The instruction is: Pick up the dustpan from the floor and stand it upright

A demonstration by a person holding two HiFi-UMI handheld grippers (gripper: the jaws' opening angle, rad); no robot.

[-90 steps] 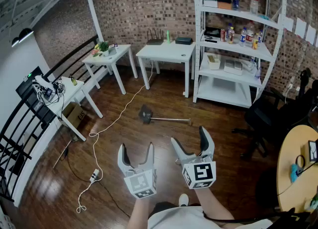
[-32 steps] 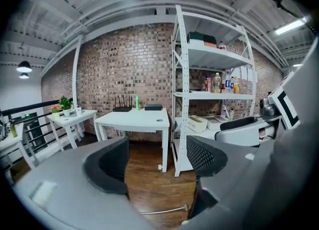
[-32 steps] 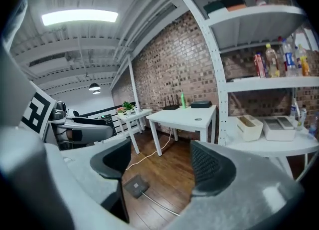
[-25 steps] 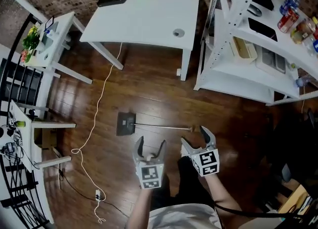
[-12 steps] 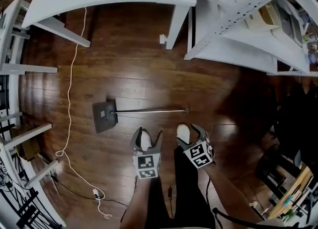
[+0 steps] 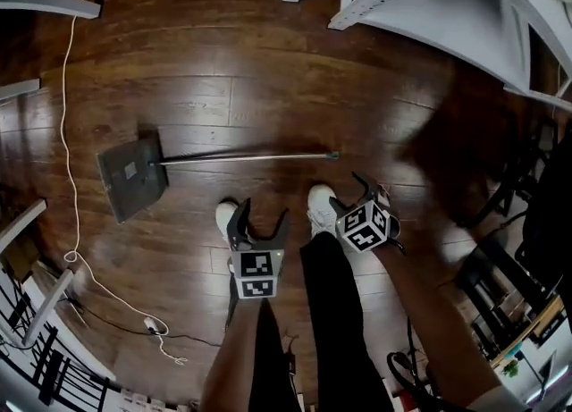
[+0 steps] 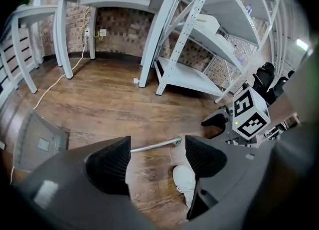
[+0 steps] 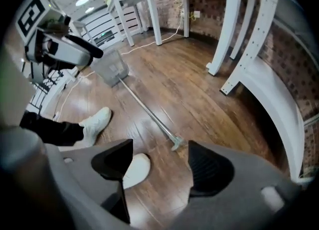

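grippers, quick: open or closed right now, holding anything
Left gripper: open, jaws closing, holding nothing.
Right gripper: open, jaws closing, holding nothing.

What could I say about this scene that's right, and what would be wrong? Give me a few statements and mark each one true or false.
1. The dustpan lies flat on the wooden floor. True.
2. The dustpan's handle points toward the white cord. False: the pan end is nearest the cord, and the handle runs away from it toward the person's right.
3. The right gripper is clamped on the handle. False: its jaws are closing with nothing between them, and the handle lies on the floor beyond them.
4. The person wears white shoes. True.
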